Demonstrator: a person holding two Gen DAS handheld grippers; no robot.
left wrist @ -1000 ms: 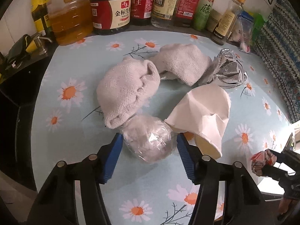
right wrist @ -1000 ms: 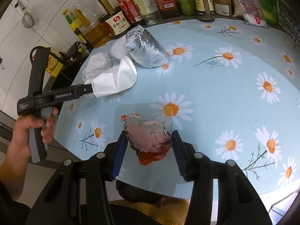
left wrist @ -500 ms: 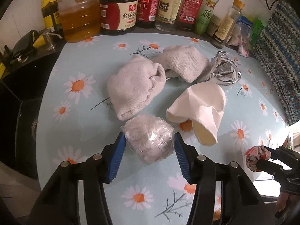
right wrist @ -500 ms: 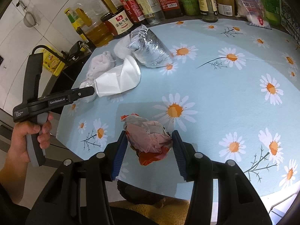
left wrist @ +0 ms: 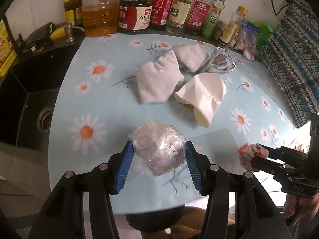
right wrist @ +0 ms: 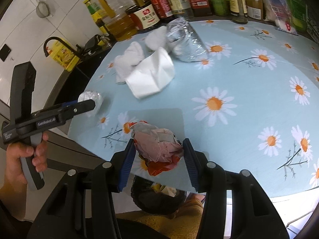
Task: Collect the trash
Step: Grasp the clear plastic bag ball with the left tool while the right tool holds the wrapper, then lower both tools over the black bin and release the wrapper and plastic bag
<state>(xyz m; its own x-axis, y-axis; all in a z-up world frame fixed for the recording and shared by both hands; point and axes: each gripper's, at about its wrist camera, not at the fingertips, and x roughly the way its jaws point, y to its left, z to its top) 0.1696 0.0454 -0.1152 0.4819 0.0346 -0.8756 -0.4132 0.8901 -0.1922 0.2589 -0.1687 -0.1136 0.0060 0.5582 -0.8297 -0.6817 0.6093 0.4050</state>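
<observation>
My left gripper (left wrist: 158,160) is shut on a ball of clear plastic wrap (left wrist: 158,149) and holds it over the near edge of the daisy-print table (left wrist: 111,103). My right gripper (right wrist: 158,155) is shut on a crumpled pink and red wrapper (right wrist: 157,147), also above the near edge. A crushed white paper cup (left wrist: 201,95), two grey-white cloths (left wrist: 157,81) and a crumpled foil bag (left wrist: 221,63) lie in the middle of the table. A dark trash bin (right wrist: 157,197) with rubbish in it sits on the floor below the table edge.
A row of oil and sauce bottles (left wrist: 135,14) lines the back edge. A black sink (left wrist: 28,91) with a faucet (right wrist: 53,43) lies to the left. A patterned cloth (left wrist: 289,55) hangs on the right. Snack packets (right wrist: 283,6) stand at the back right.
My left gripper has closed on the plastic-wrap ball and pulled it back from the cloths to the near table edge. My right gripper still holds the wrapper and has drawn back a little.
</observation>
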